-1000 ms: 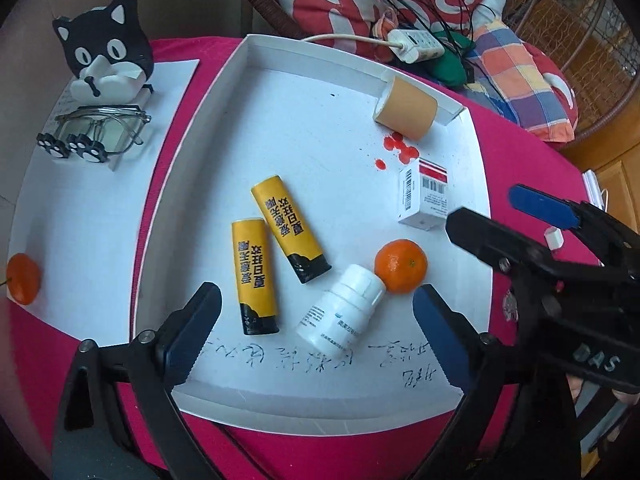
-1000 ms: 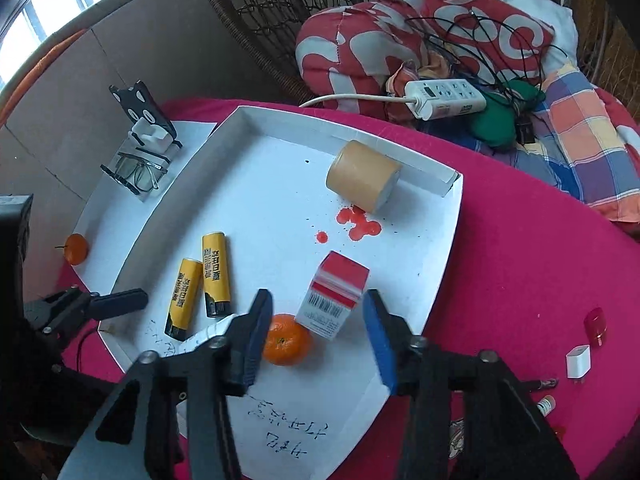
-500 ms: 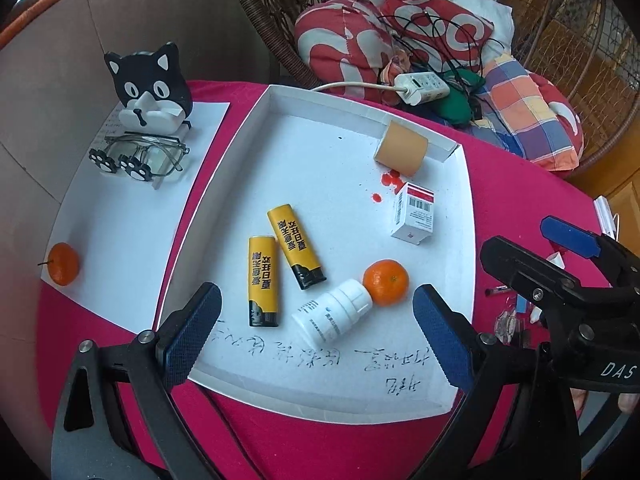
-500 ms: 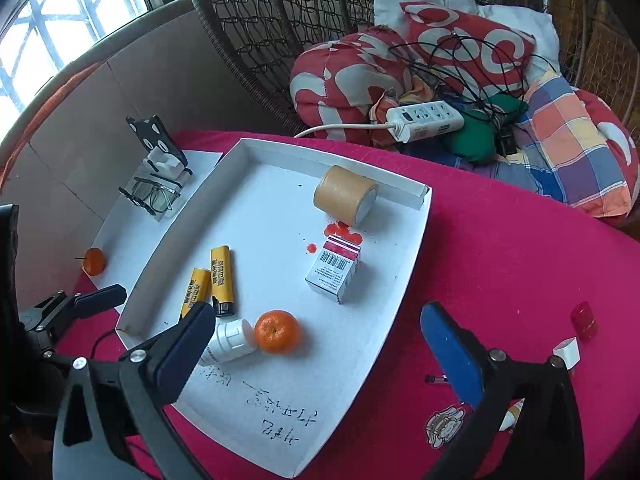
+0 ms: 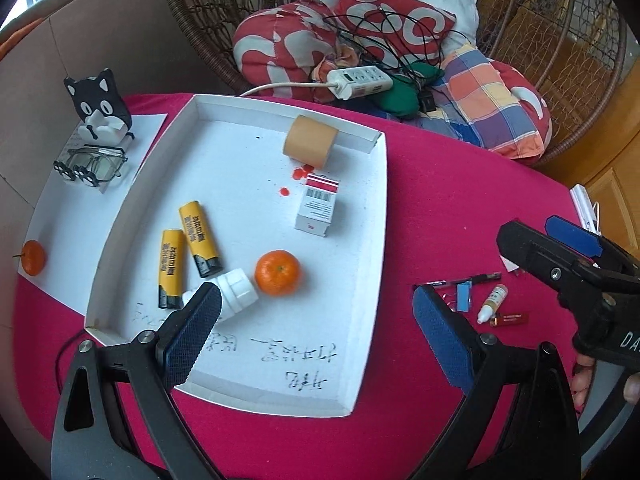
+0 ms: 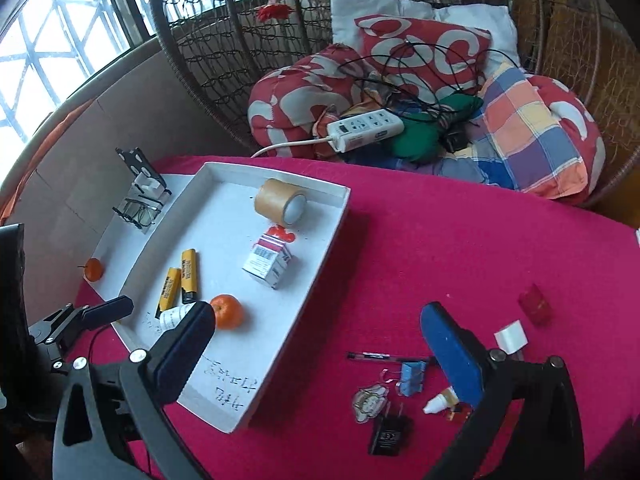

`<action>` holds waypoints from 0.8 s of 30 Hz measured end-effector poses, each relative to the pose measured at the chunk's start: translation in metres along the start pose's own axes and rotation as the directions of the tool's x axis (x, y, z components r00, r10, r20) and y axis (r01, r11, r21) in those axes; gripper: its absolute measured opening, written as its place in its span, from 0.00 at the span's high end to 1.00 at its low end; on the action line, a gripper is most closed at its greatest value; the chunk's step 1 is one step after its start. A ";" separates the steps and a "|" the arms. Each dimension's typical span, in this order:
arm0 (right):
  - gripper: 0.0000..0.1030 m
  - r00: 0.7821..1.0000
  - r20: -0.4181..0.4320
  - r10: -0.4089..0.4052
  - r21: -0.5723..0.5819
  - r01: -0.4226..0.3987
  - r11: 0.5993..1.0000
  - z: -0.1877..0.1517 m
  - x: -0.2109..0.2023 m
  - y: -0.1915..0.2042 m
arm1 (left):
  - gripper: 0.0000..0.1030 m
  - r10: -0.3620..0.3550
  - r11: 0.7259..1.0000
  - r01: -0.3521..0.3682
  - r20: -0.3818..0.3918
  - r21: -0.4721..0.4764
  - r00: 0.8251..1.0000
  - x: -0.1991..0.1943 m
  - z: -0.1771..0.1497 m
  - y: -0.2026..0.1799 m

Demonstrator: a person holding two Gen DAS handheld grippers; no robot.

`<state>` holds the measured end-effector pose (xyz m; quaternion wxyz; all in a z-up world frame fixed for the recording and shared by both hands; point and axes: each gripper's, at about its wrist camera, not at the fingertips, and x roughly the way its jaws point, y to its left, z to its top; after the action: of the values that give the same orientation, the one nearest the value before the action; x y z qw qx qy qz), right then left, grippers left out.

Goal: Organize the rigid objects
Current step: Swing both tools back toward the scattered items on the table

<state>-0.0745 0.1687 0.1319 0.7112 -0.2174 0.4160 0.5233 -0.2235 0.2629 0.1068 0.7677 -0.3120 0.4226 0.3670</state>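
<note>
Lying in the white tray (image 5: 372, 216): red-topped medicine box (image 5: 317, 209), label up; both grippers' jaws spread wide, empty.

My left wrist cam sits high over the near edge of the bench (image 5: 460, 200), looking forward and down between its own tongs (image 5: 316, 336) onto the white tray (image 5: 380, 216), with the right tongs (image 5: 532, 240) poking in at its right edge. My right wrist cam looks from further right and a bit further back, tray (image 6: 328, 236) to its left, small clutter under it. Both share the tray, the tape roll (image 5: 310, 146) (image 6: 280, 202) and the wicker chair (image 5: 224, 20) (image 6: 224, 60) behind.
</note>
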 end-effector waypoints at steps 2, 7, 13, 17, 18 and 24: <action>0.00 1.000 0.010 -0.019 0.024 0.018 1.000 -0.002 -0.008 -0.020 | 0.05 -0.012 1.000 0.012 0.007 0.010 1.000 0.002 -0.001 -0.012; 0.00 0.996 0.024 -0.080 0.121 0.077 0.990 -0.012 -0.024 -0.081 | 0.05 -0.038 0.997 0.039 -0.016 0.065 0.999 0.014 -0.006 -0.049; 0.00 0.991 0.004 -0.135 0.256 0.129 0.958 -0.040 -0.035 -0.149 | 0.05 -0.056 0.986 0.072 -0.106 0.154 0.993 0.041 -0.023 -0.093; 0.00 0.988 -0.030 -0.153 0.325 0.154 0.933 -0.061 -0.038 -0.183 | 0.05 -0.030 0.977 0.068 -0.183 0.203 0.983 0.064 -0.037 -0.115; 0.00 0.987 -0.039 -0.154 0.333 0.158 0.930 -0.065 -0.038 -0.190 | 0.05 -0.028 0.977 0.069 -0.199 0.204 0.980 0.068 -0.041 -0.117; 0.00 0.990 -0.103 -0.100 0.260 0.123 0.958 -0.079 -0.031 -0.205 | 0.07 -0.011 0.968 0.066 -0.220 0.244 0.975 0.077 -0.052 -0.126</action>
<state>0.0827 0.0194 0.0875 0.7431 -0.1662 0.5006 0.4117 -0.1118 0.1774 0.0368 0.7573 -0.2594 0.5402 0.2595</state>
